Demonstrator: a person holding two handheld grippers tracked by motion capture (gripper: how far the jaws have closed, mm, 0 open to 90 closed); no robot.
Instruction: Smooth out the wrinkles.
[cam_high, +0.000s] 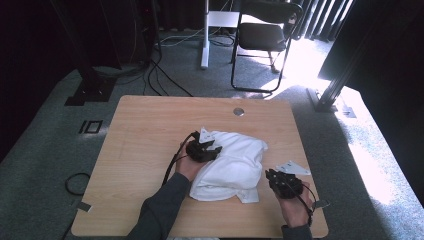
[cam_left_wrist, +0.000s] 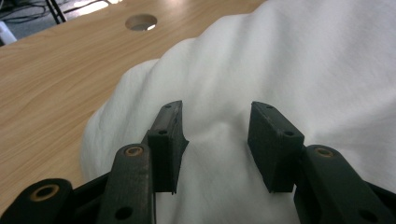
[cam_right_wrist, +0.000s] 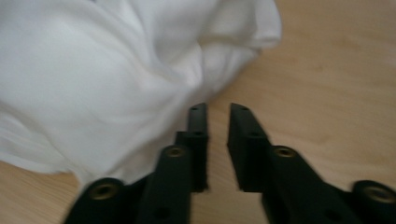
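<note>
Jaws of the left gripper (cam_left_wrist: 215, 140) stand apart over a fold of the white cloth (cam_left_wrist: 299, 84); a ridge of fabric rises between the two pads, and whether the pads press on it cannot be told from the left gripper view. Jaws of the right gripper (cam_right_wrist: 217, 140) stand slightly apart with bare wood showing in the narrow gap, nothing between them; their tips lie just beside the cloth's edge (cam_right_wrist: 116, 84), the left jaw close against the fabric.

In the high view the white cloth (cam_high: 235, 165) lies bunched in a rounded heap on the near middle of the wooden table (cam_high: 150, 130), with a loose flap at its near right corner. The left gripper (cam_high: 210, 149) rests on the cloth's left upper side, held by a hand in a grey sleeve (cam_high: 160, 210). The right gripper (cam_high: 274, 179) sits on the table just right of the heap, near the table's front edge.

A round cable hole (cam_high: 238, 111) pierces the far side of the tabletop. Beyond the table stand a black folding chair (cam_high: 262, 40) and cables (cam_high: 165, 75) on grey carpet.
</note>
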